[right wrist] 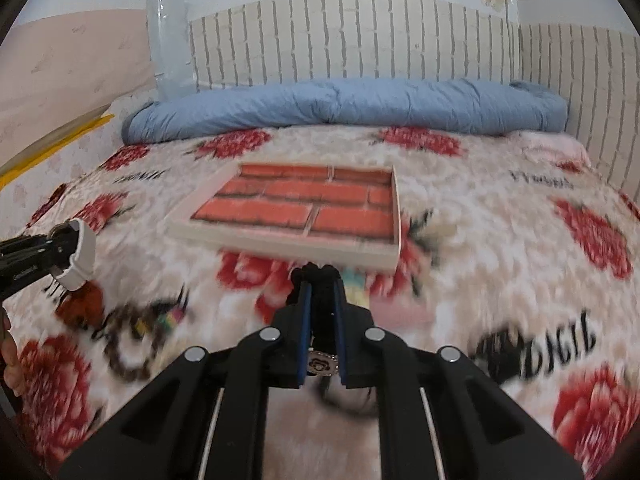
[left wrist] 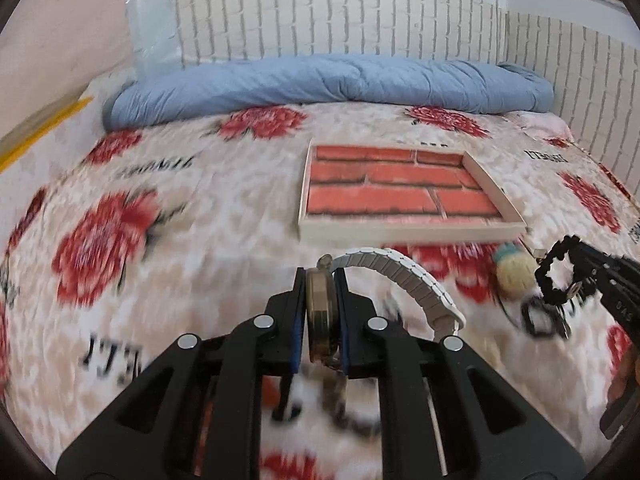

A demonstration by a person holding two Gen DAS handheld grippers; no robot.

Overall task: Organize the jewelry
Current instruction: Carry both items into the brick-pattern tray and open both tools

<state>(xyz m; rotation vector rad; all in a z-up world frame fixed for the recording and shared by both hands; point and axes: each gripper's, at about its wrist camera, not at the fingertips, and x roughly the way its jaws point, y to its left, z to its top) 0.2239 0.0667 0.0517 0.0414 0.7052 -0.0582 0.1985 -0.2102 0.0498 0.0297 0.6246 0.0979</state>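
Note:
My left gripper is shut on a wristwatch with a round metal case and a white link band, held above the bed. It also shows at the left of the right wrist view. My right gripper is shut on a black beaded bracelet with a small metal flower charm. In the left wrist view the bracelet hangs as a loop from the right gripper. A shallow tray lined with red brick pattern lies ahead, also seen in the right wrist view.
A floral fleece blanket covers the bed. A folded blue quilt lies along the back wall. A yellow-and-teal pompom charm, a dark bead bracelet and a brown fuzzy item lie on the blanket.

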